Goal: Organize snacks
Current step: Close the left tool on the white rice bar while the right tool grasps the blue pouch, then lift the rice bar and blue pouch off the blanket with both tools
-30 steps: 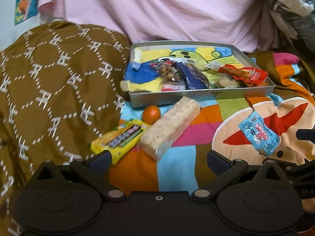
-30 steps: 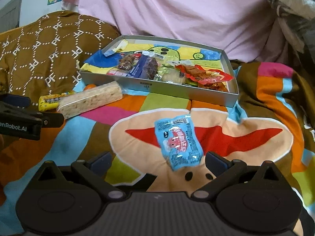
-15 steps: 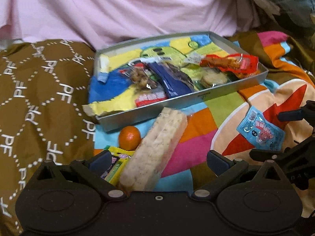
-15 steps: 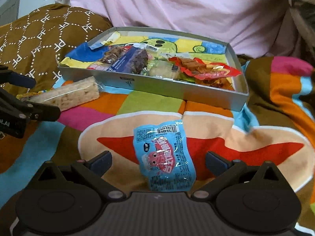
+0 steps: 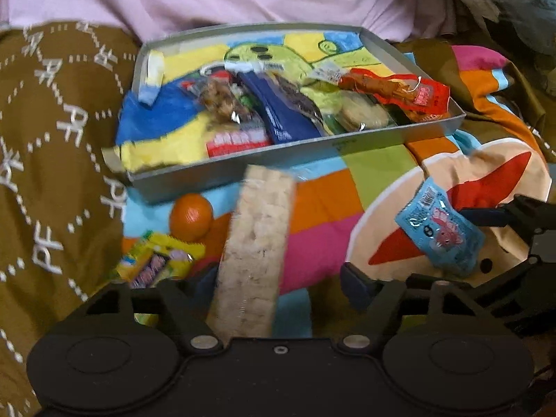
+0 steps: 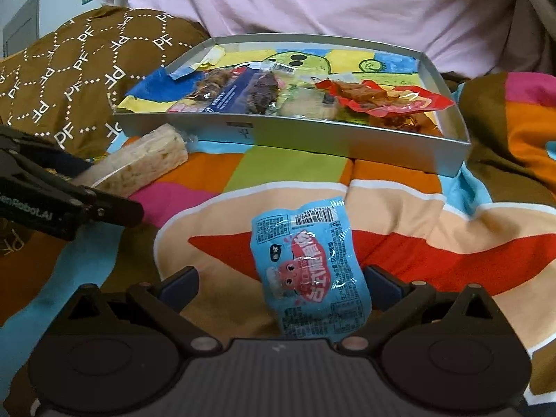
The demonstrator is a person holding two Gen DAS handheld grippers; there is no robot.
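Snacks still out on the bedspread [image 6: 295, 170]: the rice bar [image 5: 255, 253] now lies between the closing left gripper [image 5: 274, 283] fingers, the blue packet [image 6: 314, 274] between the right gripper [image 6: 281, 283] fingers, spread, untouching. Both grippers have closed in; tray [image 6: 312, 139] beyond.

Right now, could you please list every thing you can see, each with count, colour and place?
tray: one, grey, on the blanket, far side.
snack packets in tray: several, red, dark blue and clear; exact count unclear.
drawing: one, blue, yellow, green, lining the tray.
rice cracker bar: one, pale beige, between the left gripper's fingers.
orange: one, orange, before the tray.
yellow packet: one, beside the orange.
blue packet: one, light blue, between the right gripper's fingers.
blanket: one, multicoloured.
brown cushion: one, left of tray.
left gripper: black, jaws closing.
right gripper: black, open.
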